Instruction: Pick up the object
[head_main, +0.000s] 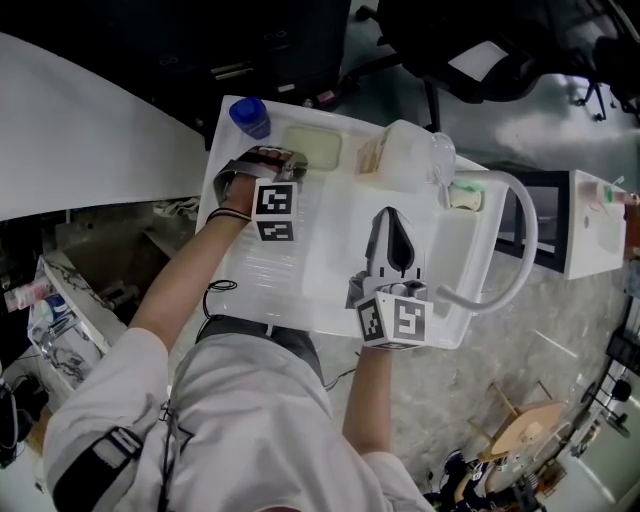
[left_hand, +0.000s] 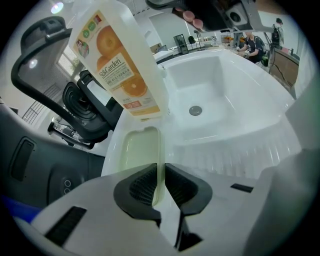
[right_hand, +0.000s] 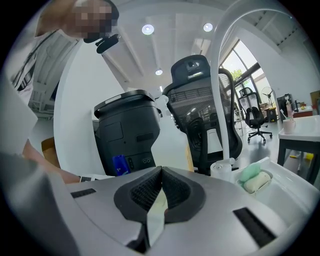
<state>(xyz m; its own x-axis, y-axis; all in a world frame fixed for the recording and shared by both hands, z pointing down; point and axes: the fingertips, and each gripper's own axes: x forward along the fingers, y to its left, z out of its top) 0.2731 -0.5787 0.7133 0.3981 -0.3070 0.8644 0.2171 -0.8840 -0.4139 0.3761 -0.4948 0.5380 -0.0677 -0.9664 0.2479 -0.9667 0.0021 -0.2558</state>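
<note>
A pale green tray (head_main: 312, 148) lies at the back of the white sink unit (head_main: 262, 285). My left gripper (head_main: 296, 163) is at its near edge. In the left gripper view the two jaws stand close together astride the tray's right rim (left_hand: 160, 150), and the rim fills the narrow slot between the pads of this left gripper (left_hand: 160, 172). My right gripper (head_main: 394, 218) is over the basin, pointing away from me. Its jaws (right_hand: 160, 175) are shut with nothing between them.
A bottle with an orange label (left_hand: 117, 60) and a blue cap (head_main: 250, 116) stands just behind the tray. The basin (left_hand: 220, 80) has a drain (left_hand: 195, 110). A tall arched faucet (head_main: 523, 235), a white jug (head_main: 410, 155) and a green sponge (right_hand: 255, 172) are at the right.
</note>
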